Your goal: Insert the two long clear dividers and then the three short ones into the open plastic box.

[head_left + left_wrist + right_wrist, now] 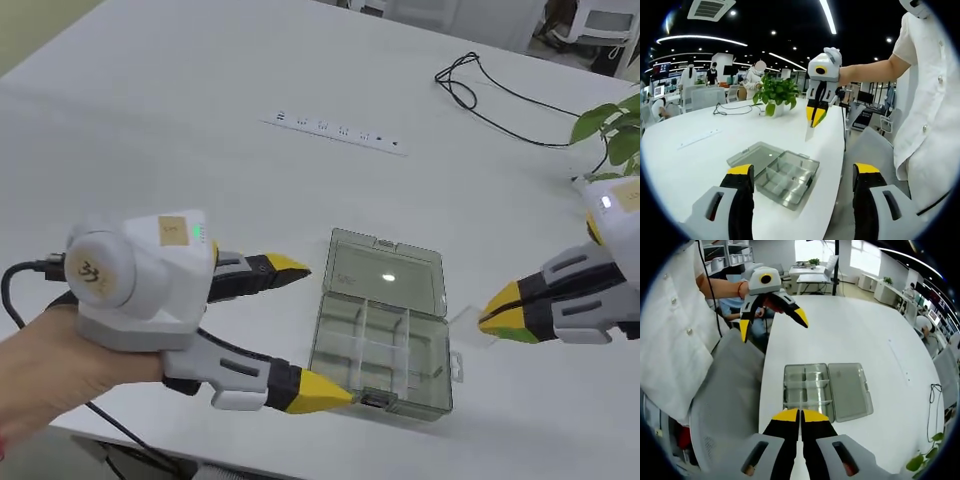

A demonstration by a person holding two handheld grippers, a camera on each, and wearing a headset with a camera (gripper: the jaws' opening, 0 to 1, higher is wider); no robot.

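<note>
The open clear plastic box (352, 372) lies near the table's front edge with its lid (390, 272) folded back. Clear dividers stand inside it and split it into compartments. My right gripper (497, 311) hovers just right of the box, shut on a short clear divider (468, 323). The left gripper view shows that divider (809, 133) hanging from the right gripper (815, 116) above the box (785, 176). My left gripper (312, 330) is open with nothing in it, at the box's left side. In the right gripper view the shut jaws point down at the box (806, 390), with the left gripper (774, 322) open beyond it.
A white power strip (336, 131) lies mid-table. A black cable (492, 92) loops at the back right beside a potted plant (612, 128). A grey chair (730, 405) stands at the table's front edge. Other people sit far behind.
</note>
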